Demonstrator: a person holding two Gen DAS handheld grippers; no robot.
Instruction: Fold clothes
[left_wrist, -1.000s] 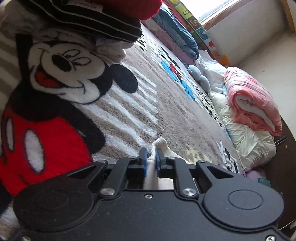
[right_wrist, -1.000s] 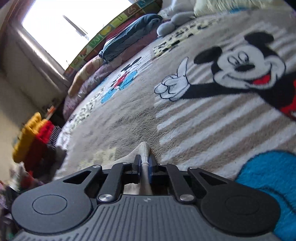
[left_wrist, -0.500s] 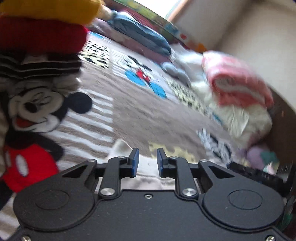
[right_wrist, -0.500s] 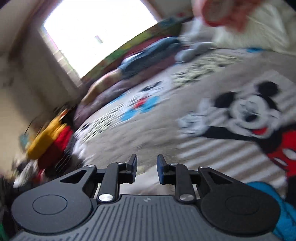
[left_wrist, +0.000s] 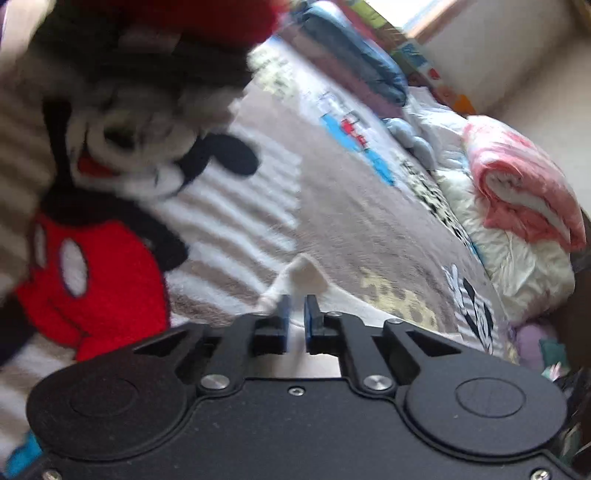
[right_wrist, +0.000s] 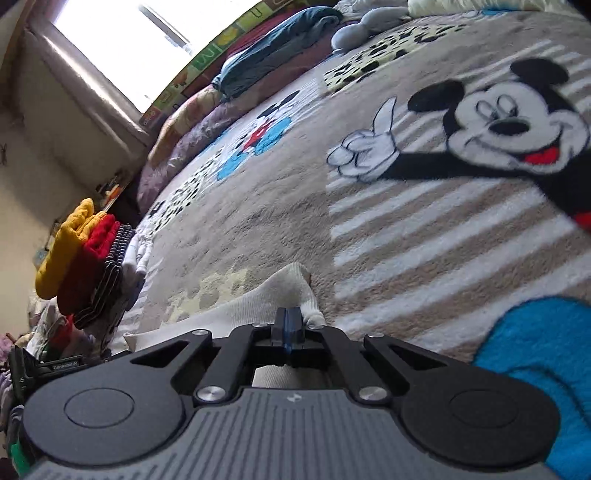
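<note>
While both grippers pinch white garment (right_wrist: 280, 295) — left gripper (left_wrist: 295, 314), right gripper (right_wrist: 289, 325) — blanket (right_wrist: 424, 240) below.

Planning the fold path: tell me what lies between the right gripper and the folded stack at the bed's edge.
In the right wrist view, only the white garment and bare blanket lie between the right gripper and the folded stack.

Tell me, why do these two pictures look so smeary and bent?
Left wrist view: motion blur smears the stacked clothes at upper left. Right wrist view: sharper, but the window is blown out white. Both views: the fisheye lens curves the cartoon blanket.
</note>
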